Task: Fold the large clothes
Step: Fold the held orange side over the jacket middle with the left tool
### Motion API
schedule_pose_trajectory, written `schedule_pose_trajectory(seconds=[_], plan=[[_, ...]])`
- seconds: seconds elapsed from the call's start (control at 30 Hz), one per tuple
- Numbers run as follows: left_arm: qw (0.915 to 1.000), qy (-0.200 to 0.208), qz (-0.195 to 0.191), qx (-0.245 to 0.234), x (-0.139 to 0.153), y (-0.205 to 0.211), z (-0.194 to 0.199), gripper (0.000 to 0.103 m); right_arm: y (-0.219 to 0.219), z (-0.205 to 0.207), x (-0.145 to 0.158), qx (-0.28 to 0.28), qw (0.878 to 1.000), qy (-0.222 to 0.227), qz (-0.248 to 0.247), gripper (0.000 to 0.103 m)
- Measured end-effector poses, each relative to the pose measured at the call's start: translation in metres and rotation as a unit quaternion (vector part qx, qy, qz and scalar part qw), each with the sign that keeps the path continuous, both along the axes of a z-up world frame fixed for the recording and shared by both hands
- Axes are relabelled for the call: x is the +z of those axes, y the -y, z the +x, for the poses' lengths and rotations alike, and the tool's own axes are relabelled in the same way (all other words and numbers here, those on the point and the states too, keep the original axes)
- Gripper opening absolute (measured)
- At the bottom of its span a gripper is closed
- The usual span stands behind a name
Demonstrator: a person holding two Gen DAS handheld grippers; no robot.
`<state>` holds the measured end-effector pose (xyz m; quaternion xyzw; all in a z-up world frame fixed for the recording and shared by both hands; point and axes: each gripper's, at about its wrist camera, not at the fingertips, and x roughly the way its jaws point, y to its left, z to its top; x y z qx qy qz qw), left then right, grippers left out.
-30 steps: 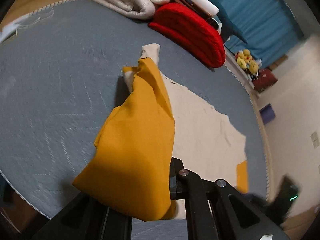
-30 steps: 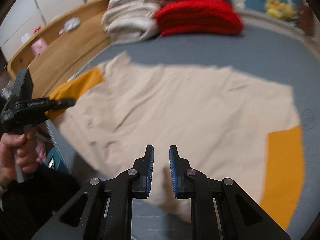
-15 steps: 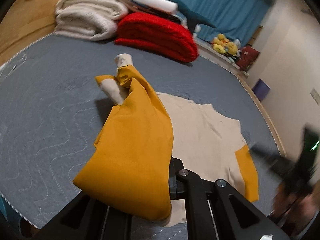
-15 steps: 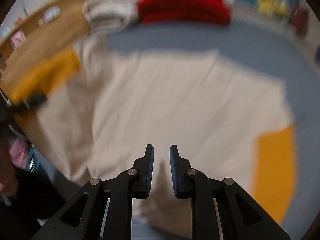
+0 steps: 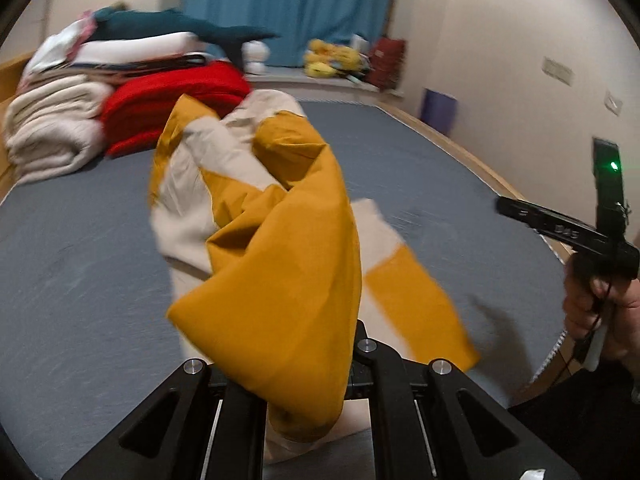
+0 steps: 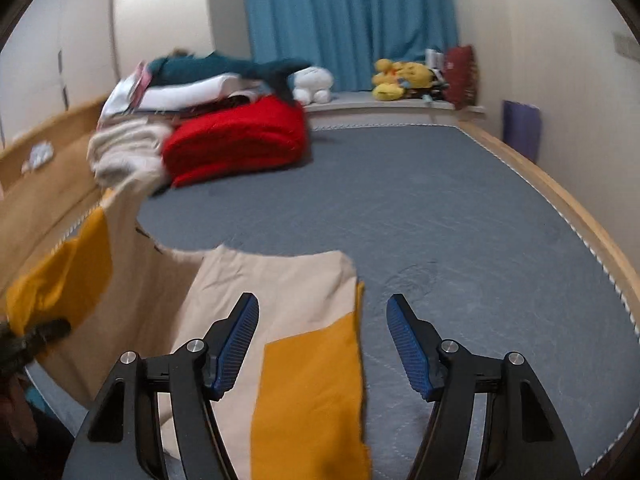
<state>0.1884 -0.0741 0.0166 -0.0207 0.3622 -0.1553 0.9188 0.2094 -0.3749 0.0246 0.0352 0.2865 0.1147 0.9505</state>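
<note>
A large beige and mustard-yellow garment point(image 5: 280, 264) lies partly on the grey mattress point(image 5: 80, 280). My left gripper point(image 5: 296, 364) is shut on a mustard part of it and holds it bunched and lifted in front of the camera. In the right wrist view the garment point(image 6: 248, 280) spreads at lower left, with a mustard panel point(image 6: 312, 392) under my right gripper point(image 6: 322, 340), which is open and empty just above the cloth. The right gripper also shows at the right edge of the left wrist view point(image 5: 560, 228). The left gripper shows at the far left of the right wrist view point(image 6: 40, 332).
A stack of folded blankets, red point(image 6: 240, 140) and cream point(image 6: 124, 148), sits at the far left of the mattress with white and teal items on top. Plush toys point(image 6: 400, 76) line the sill below a blue curtain point(image 6: 348, 20). A wooden bed frame point(image 6: 560, 200) borders the mattress.
My left gripper has lifted the garment higher and swung right, so the cloth bunches up. My right gripper has opened from nearly shut and now sits over the mustard panel.
</note>
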Motion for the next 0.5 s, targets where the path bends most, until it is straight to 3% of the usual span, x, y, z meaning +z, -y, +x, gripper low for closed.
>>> schedule_pose_trajectory(seconds=[0.13,0.23,0.37,0.43,0.5], plan=[[0.9979,-0.026,0.032,-0.050,-0.015,0.083,0.008,0.007,0.026,-0.002,-0.004,-0.012,1.000,-0.013,0.013,0.067],[0.9921,-0.069,0.058,-0.087,-0.048,0.143,0.019,0.008,0.051,0.000,-0.002,-0.025,0.999,-0.021,0.041,0.067],[0.9771,-0.139,0.106,-0.121,-0.104,0.187,0.031,0.022,0.080,0.011,-0.011,-0.033,0.995,-0.050,0.082,0.067],[0.9769,-0.148,0.092,-0.124,-0.104,0.179,0.028,0.028,0.092,0.018,-0.016,-0.031,0.991,-0.071,0.104,0.067],[0.9756,-0.162,0.036,-0.144,-0.089,0.157,0.020,0.043,0.099,0.023,-0.023,-0.028,0.988,-0.086,0.122,0.067]])
